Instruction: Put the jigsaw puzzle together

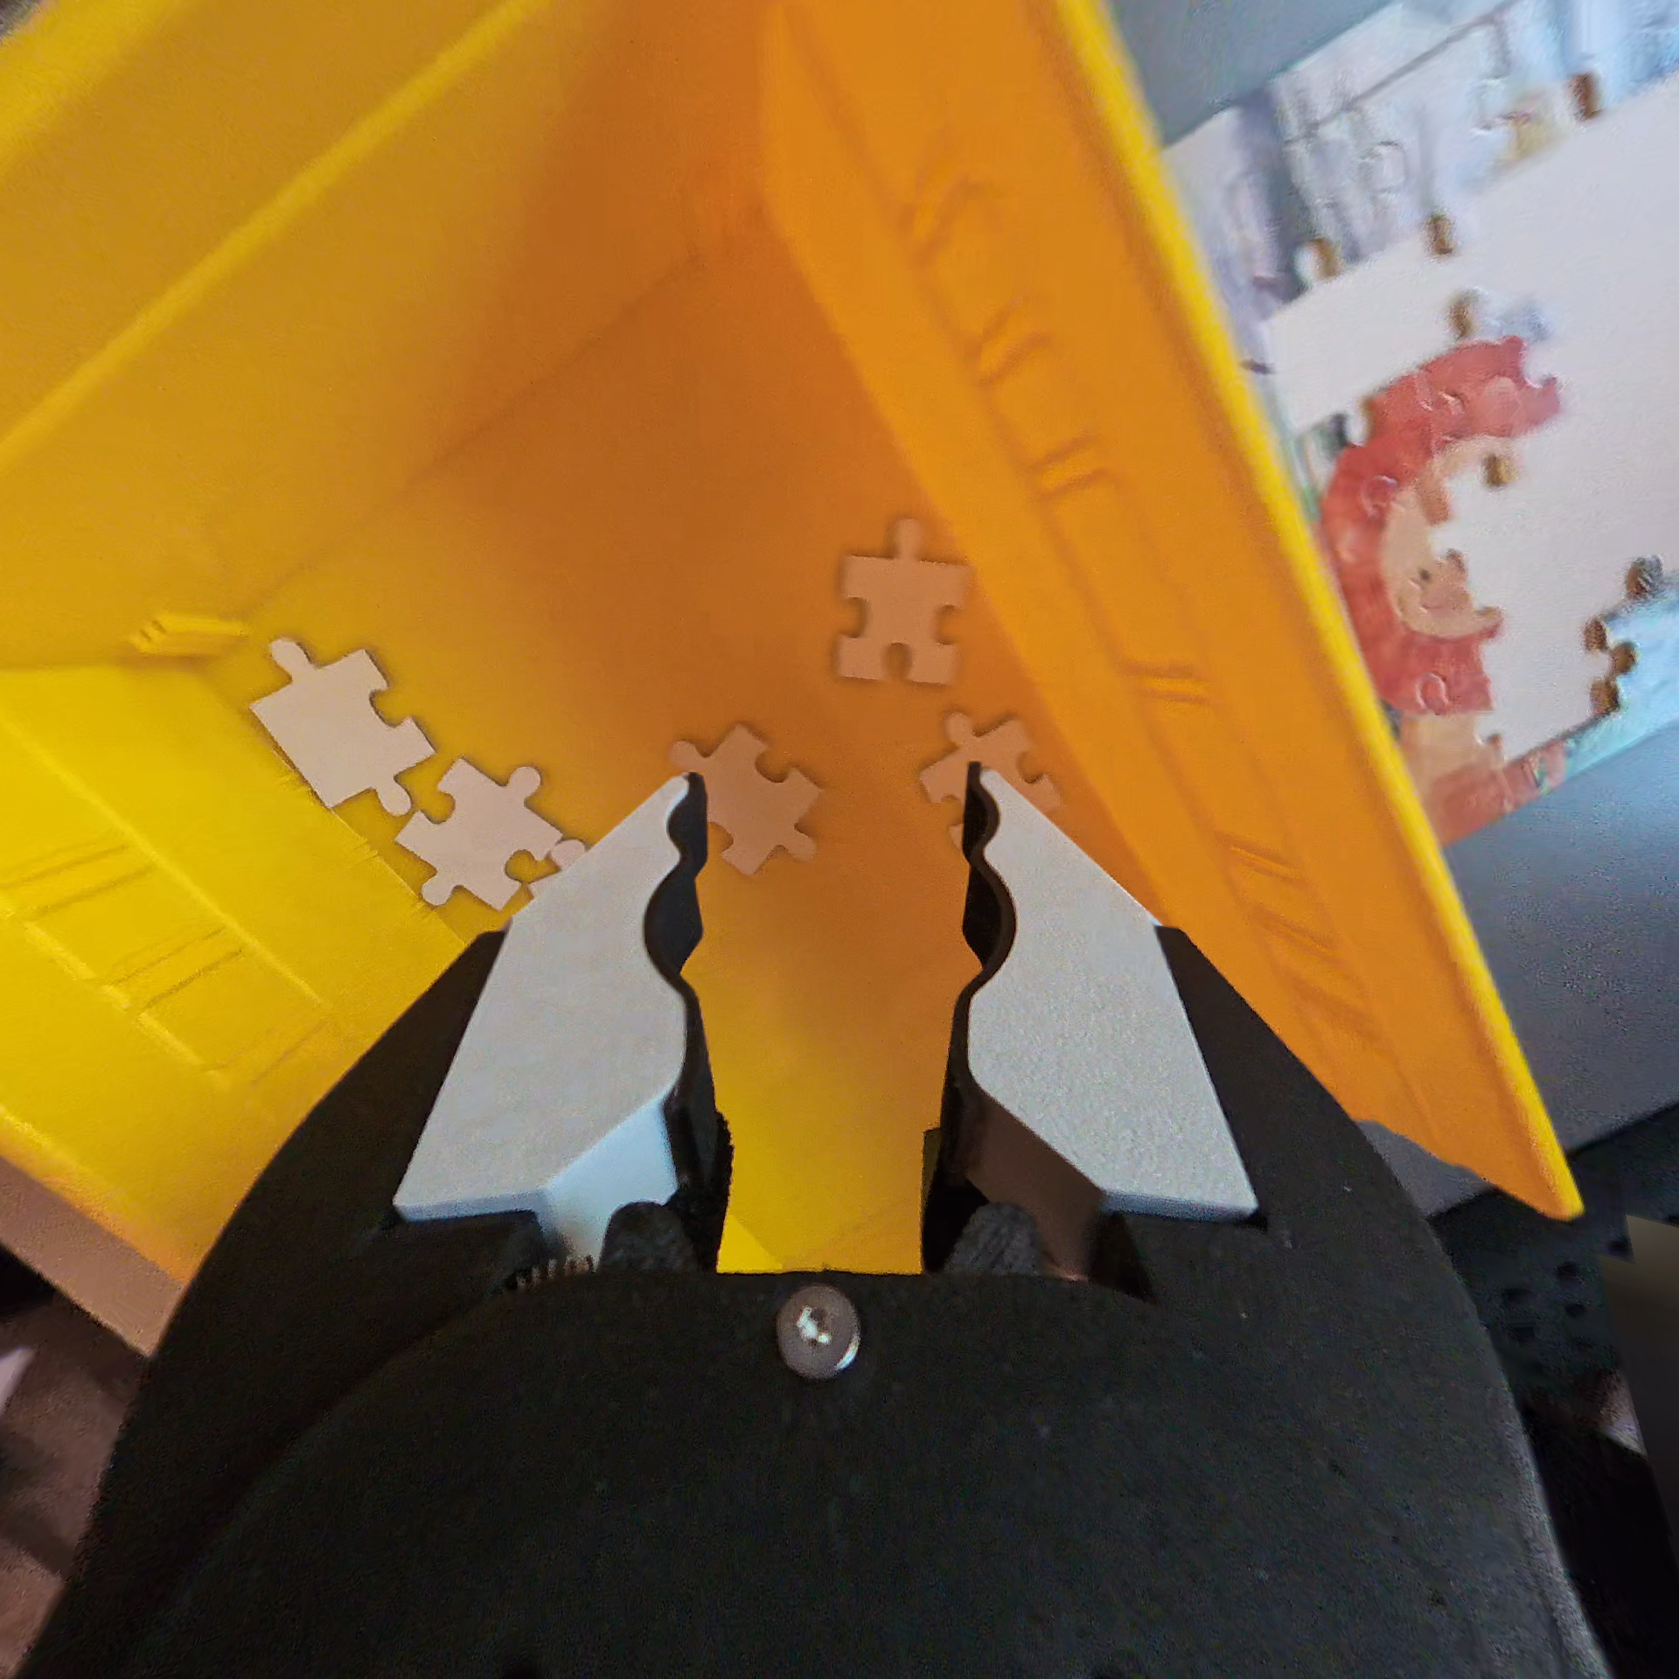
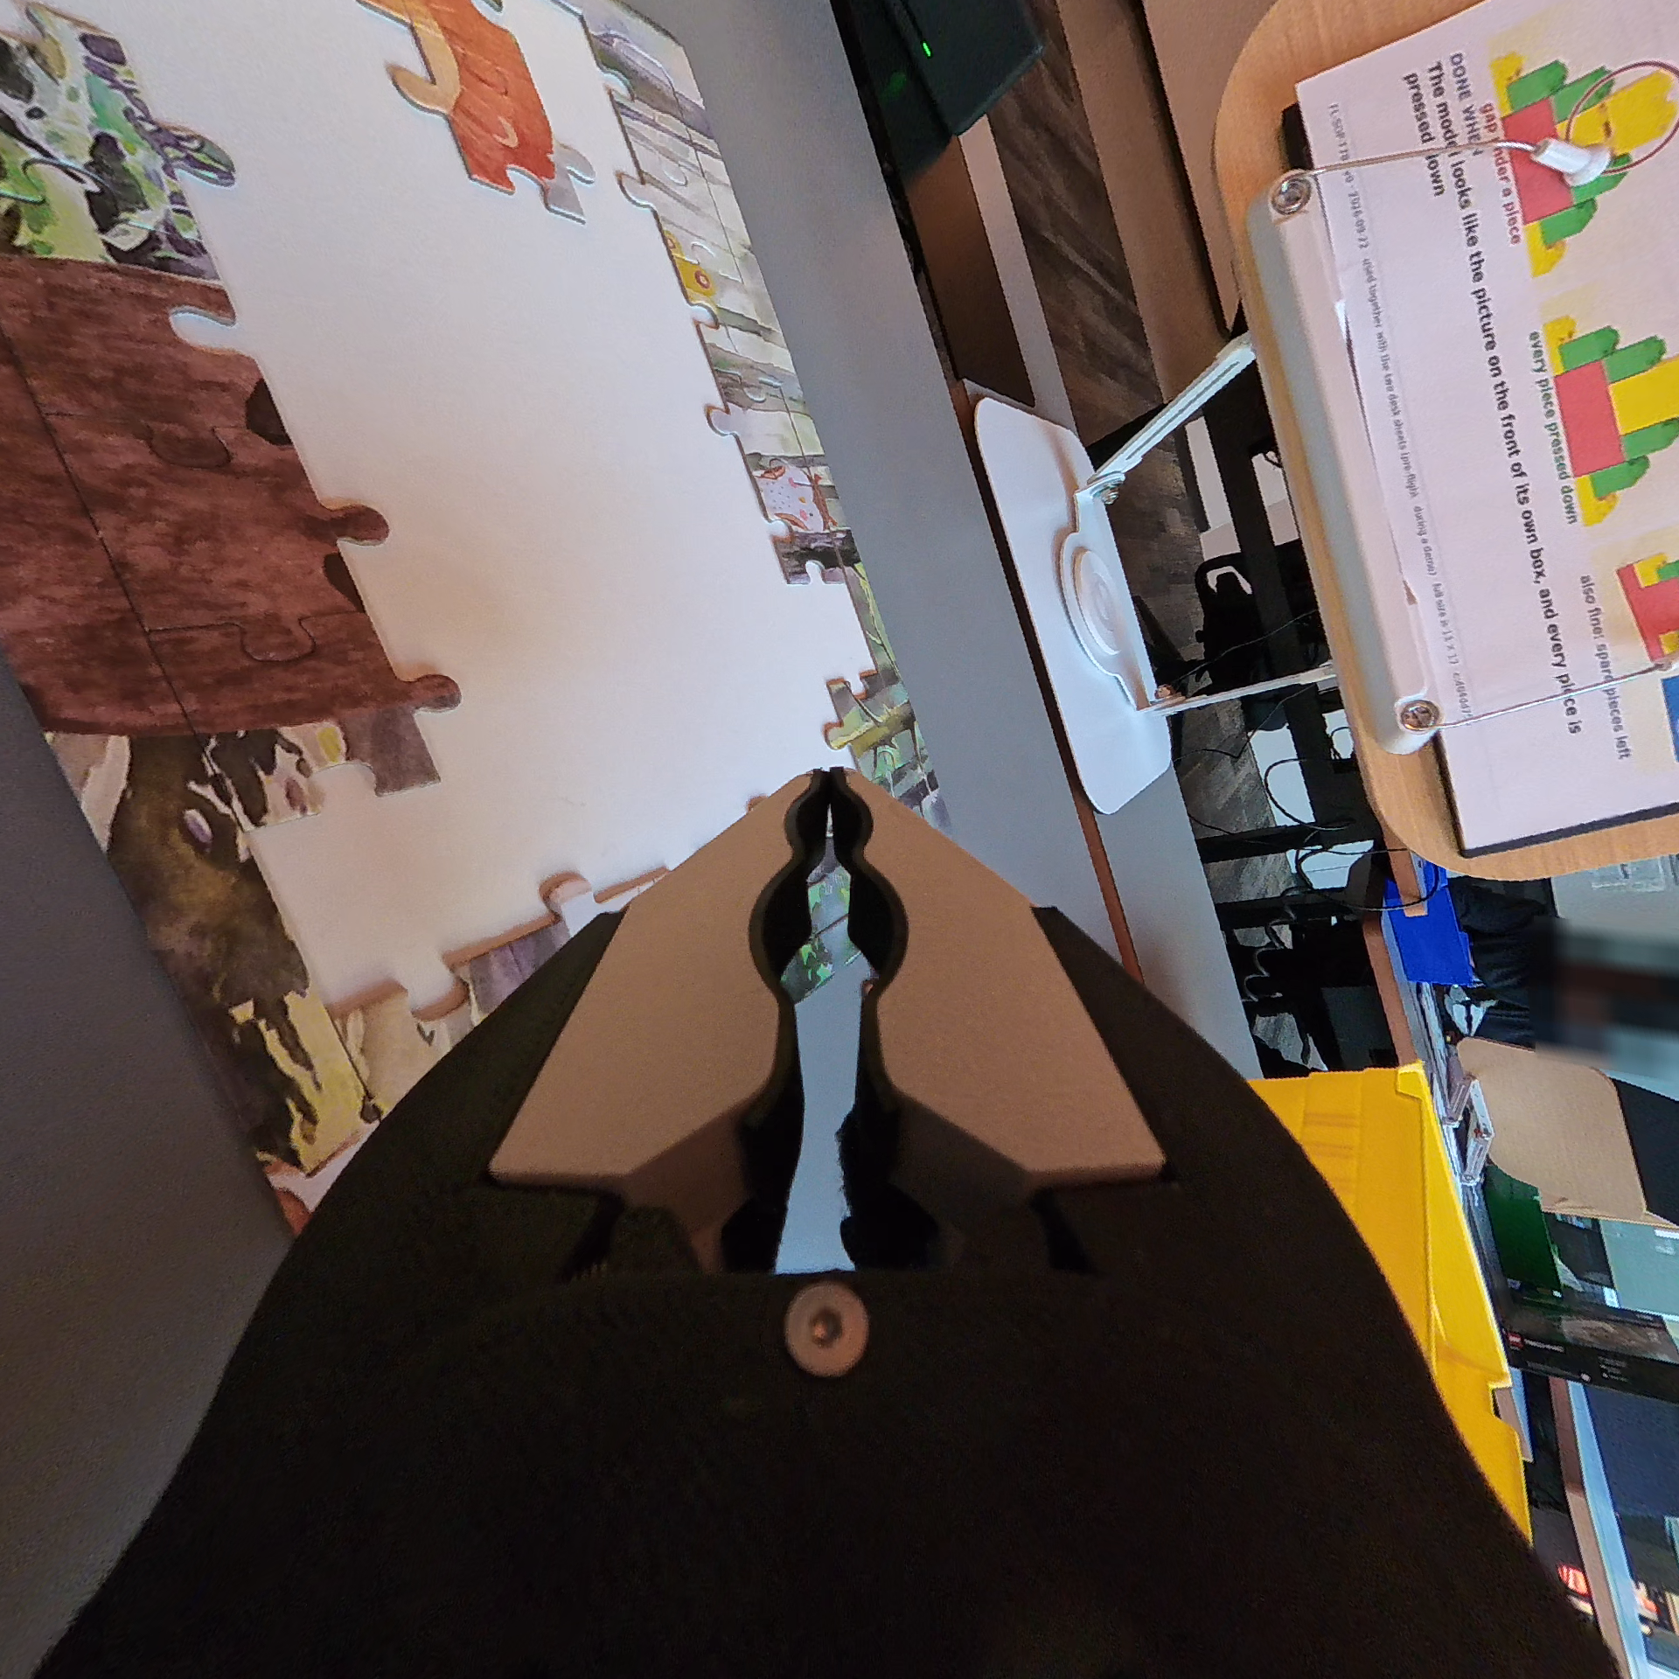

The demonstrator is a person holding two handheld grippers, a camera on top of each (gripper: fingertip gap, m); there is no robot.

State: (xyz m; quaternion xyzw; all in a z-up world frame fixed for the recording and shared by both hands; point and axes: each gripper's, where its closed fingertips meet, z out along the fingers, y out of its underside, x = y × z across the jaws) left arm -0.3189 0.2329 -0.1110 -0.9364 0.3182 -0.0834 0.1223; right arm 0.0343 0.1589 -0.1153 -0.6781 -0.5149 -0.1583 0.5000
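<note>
Inside the yellow bin (image 1: 563, 472) our left gripper (image 1: 831, 783) hangs spread wide, loose pieces (image 1: 752, 798) lying blank side up from ten to one o'clock of its tips. Our right gripper (image 2: 829, 783) is pressed closed above the half-built puzzle (image 2: 182, 509), apparently empty.

Bright, even light; puzzle (image 1: 1445, 563) beyond looks blurred (wide-angle edges bend).
</note>
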